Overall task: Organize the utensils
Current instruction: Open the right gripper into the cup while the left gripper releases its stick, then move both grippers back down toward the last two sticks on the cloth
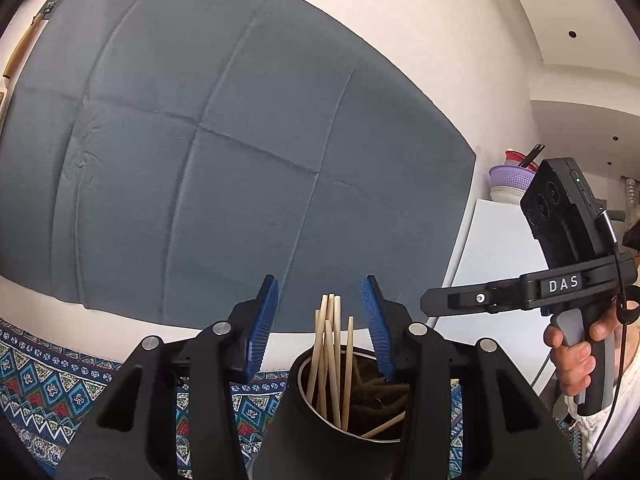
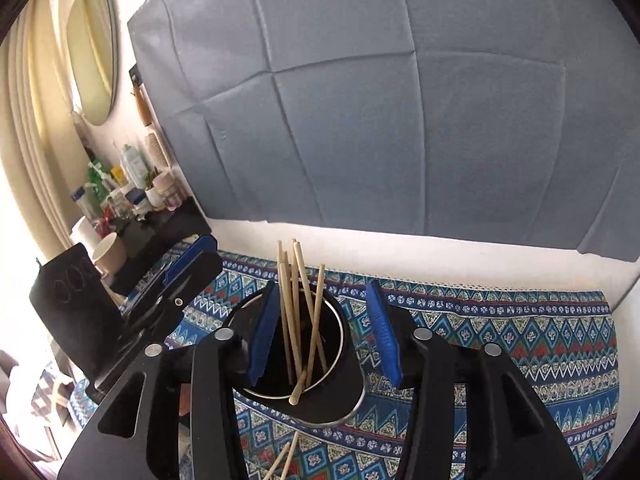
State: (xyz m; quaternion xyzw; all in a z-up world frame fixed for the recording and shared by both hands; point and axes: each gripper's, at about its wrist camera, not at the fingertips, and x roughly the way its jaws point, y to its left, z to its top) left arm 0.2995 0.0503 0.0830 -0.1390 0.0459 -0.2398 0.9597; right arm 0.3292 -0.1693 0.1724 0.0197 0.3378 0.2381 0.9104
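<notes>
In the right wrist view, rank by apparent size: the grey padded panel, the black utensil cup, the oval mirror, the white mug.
1. grey padded panel, by far.
2. black utensil cup and oval mirror: similar; the cup sits nearer the camera, so unranked.
3. white mug, smallest.

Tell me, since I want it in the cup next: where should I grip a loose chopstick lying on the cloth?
Grip a loose chopstick at mid-shaft, coming down from above with the open right gripper. It lies flat on the patterned cloth, below the black cup, so the fingers should straddle its thin width.
</notes>
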